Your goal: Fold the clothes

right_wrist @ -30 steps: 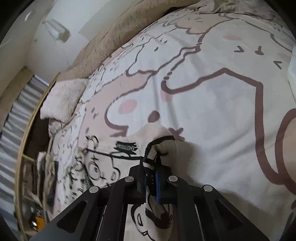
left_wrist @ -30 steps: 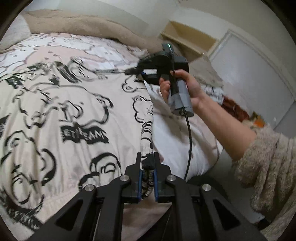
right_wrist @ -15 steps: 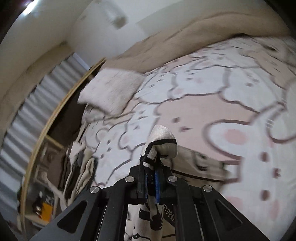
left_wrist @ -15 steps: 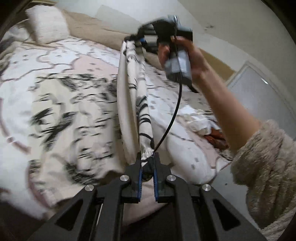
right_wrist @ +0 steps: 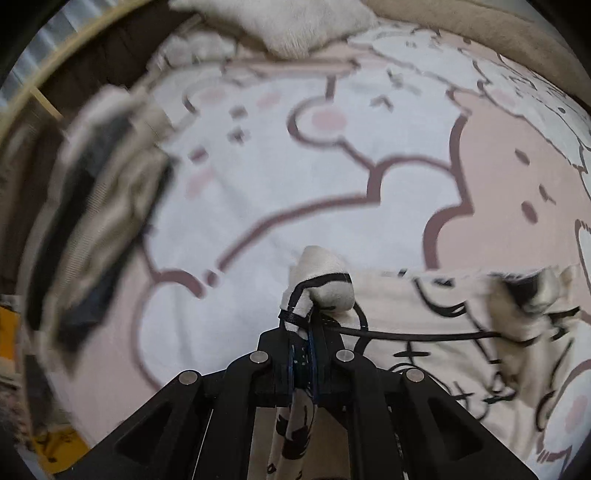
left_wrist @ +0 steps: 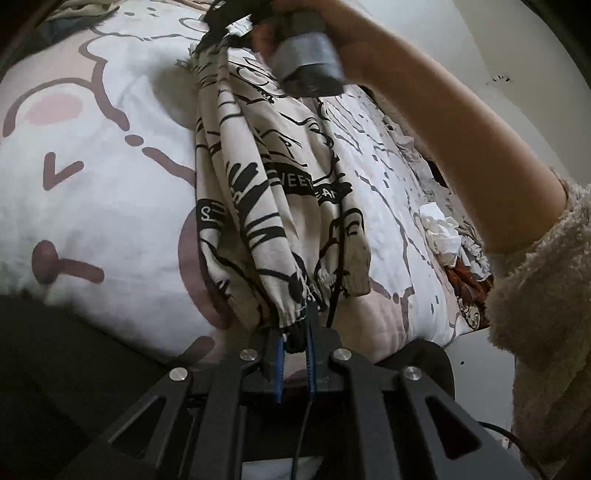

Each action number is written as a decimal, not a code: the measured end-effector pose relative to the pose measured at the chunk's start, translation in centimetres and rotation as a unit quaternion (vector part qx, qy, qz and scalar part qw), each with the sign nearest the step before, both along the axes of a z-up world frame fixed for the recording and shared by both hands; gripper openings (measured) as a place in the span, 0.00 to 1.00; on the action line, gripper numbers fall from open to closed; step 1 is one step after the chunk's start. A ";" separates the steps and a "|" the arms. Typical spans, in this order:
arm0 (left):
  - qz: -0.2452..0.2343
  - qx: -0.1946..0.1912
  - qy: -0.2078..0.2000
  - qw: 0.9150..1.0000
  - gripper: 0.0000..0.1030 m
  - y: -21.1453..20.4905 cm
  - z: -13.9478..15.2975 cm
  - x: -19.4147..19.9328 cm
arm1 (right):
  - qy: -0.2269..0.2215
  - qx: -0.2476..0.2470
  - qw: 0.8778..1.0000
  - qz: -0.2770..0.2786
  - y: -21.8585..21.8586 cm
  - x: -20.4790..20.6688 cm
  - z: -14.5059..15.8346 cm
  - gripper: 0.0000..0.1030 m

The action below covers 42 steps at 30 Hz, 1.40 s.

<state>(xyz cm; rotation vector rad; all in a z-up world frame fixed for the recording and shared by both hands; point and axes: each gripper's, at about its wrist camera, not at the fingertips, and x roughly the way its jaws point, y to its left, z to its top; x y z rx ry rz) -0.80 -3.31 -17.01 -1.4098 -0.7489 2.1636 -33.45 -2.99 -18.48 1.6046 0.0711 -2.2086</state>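
A cream garment with black cartoon print (left_wrist: 273,192) hangs stretched between both grippers above the bed. My left gripper (left_wrist: 294,332) is shut on its gathered hem at the near end. At the far end my right gripper (left_wrist: 229,14), held in a hand (left_wrist: 354,33), pinches the other edge. In the right wrist view the right gripper (right_wrist: 304,347) is shut on a fold of the garment (right_wrist: 325,280), and more of the printed cloth (right_wrist: 461,332) spreads to the right, blurred.
The bed cover (left_wrist: 92,166) is white and pink with brown bear outlines. A fluffy pillow (right_wrist: 295,26) lies at the head. Loose clothes (left_wrist: 454,251) are heaped at the bed's right edge. A blurred dark-and-cream stack (right_wrist: 92,221) stands left of the bed.
Both grippers have lifted the garment off the bed and swung it; it now hangs bunched between them, over a different part of the cover. The right view is motion-blurred.
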 end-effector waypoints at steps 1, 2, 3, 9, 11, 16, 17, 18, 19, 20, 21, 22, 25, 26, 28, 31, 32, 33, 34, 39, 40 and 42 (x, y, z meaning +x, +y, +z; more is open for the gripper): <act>-0.001 0.001 0.000 1.000 0.09 0.0 0.0 0.0 | -0.002 0.011 1.000 -0.005 -0.2 0.0 -0.8 0.09; -0.001 0.001 0.000 1.000 0.09 0.0 0.0 0.0 | -0.003 0.018 1.000 -0.009 -0.3 0.0 -1.0 0.09; 0.000 0.002 -0.002 1.000 0.09 0.0 0.0 0.0 | -0.002 0.021 1.000 -0.013 -0.3 0.0 -0.8 0.09; 0.006 0.000 -0.005 1.000 0.10 0.0 0.0 0.0 | 0.011 0.064 0.998 -0.018 0.4 0.1 2.2 0.10; 0.008 -0.004 -0.005 1.000 0.11 0.0 0.0 0.0 | 0.025 0.060 0.998 -0.019 1.0 0.5 4.0 0.10; 0.010 -0.023 -0.001 1.000 0.11 0.4 0.0 0.2 | 0.030 -0.019 0.999 -0.041 2.3 0.6 6.4 0.10; 0.010 -0.026 -0.001 1.000 0.11 0.5 0.0 0.2 | 0.025 -0.037 0.998 -0.043 2.2 0.3 6.3 0.10; 0.010 -0.030 -0.001 1.000 0.11 0.6 0.0 0.2 | 0.019 -0.055 0.997 -0.045 2.1 0.0 6.1 0.15; 0.010 -0.030 -0.002 0.999 0.11 0.6 0.0 0.2 | 0.011 -0.063 0.997 -0.046 1.8 -0.4 5.7 0.24; 0.010 -0.031 -0.003 0.999 0.11 0.6 -0.2 0.1 | 0.001 -0.061 0.997 -0.047 1.5 -0.7 5.0 0.68; 0.009 -0.032 -0.004 0.999 0.11 0.6 -0.3 0.1 | -0.009 -0.060 0.997 -0.047 1.1 -1.1 4.3 1.00; 0.009 -0.032 -0.005 0.999 0.11 0.6 -0.3 0.1 | -0.009 -0.057 0.997 -0.050 0.8 -1.3 3.7 1.00; 0.006 -0.026 -0.010 1.000 0.11 0.2 -0.5 -0.1 | 0.001 -0.066 0.996 -0.064 0.9 -1.8 2.7 1.00; 0.006 -0.023 -0.012 1.000 0.11 0.2 -0.5 -0.1 | -0.002 -0.087 0.994 -0.067 1.4 -1.9 2.9 1.00; 0.006 -0.017 -0.015 1.000 0.11 0.2 -0.6 -0.2 | 0.004 -0.124 0.990 -0.065 2.9 -1.7 4.3 1.00; 0.006 -0.009 -0.018 1.000 0.11 0.2 -0.4 -0.1 | 0.059 -0.127 0.988 -0.067 6.7 -1.1 7.1 1.00; 0.006 -0.005 -0.019 1.000 0.11 0.1 -0.2 0.0 | 0.072 -0.117 0.988 -0.075 8.1 -0.9 7.6 1.00; 0.006 0.000 -0.020 1.000 0.11 -0.1 0.0 0.1 | 0.080 -0.105 0.988 -0.085 9.6 -0.8 7.8 0.93; 0.006 0.004 -0.021 1.000 0.11 -0.3 0.2 0.2 | 0.088 -0.092 0.987 -0.095 11.1 -0.6 8.0 0.85; 0.018 -0.010 0.004 1.000 0.11 -2.5 2.4 0.8 | 0.065 -0.076 0.988 -0.118 17.0 0.3 6.1 0.48; 0.024 -0.013 0.011 1.000 0.11 -3.2 3.0 0.8 | 0.065 -0.072 0.989 -0.115 17.5 0.7 5.6 0.48; 0.040 -0.017 0.027 0.999 0.12 -4.9 4.4 0.5 | 0.065 -0.067 0.990 -0.103 18.0 2.0 4.7 0.48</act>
